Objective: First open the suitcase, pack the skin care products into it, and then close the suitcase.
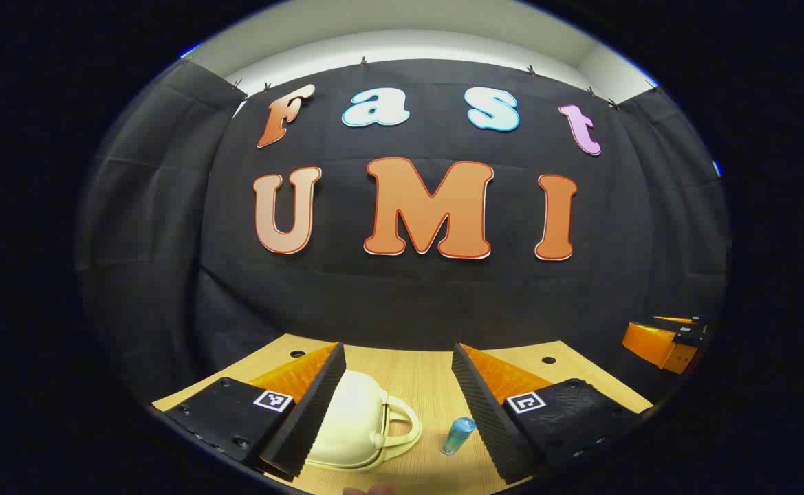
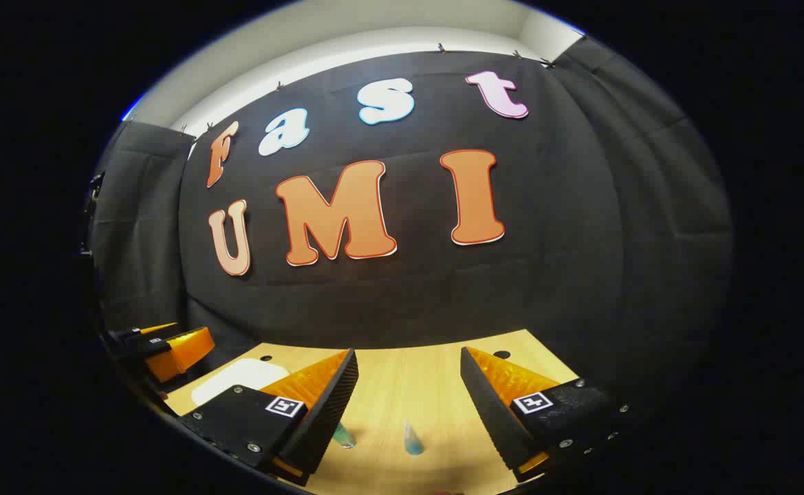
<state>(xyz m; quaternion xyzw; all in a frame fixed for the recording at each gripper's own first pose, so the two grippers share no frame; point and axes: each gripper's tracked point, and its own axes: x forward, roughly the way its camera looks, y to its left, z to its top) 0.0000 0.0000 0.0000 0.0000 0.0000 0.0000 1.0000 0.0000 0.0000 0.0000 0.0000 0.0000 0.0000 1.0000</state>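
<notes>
A small cream suitcase (image 1: 357,426) with a carry handle lies closed on the wooden table, partly behind my left gripper's (image 1: 398,368) near finger. That gripper hangs open above the table. A small blue bottle (image 1: 458,436) stands just right of the suitcase. In the right gripper view the suitcase (image 2: 236,379) shows as a pale shape at the left. My right gripper (image 2: 408,368) is open over the table, above a slim blue bottle (image 2: 413,440) and a greenish bottle (image 2: 343,436) half hidden by a finger. The right gripper (image 1: 670,340) shows far right; the left gripper (image 2: 161,344) shows far left.
The light wooden table (image 1: 408,378) has small round holes (image 1: 548,359) near its back edge. Black cloth walls close the booth behind and at both sides. Open tabletop (image 2: 408,385) lies between the bottles and the back wall.
</notes>
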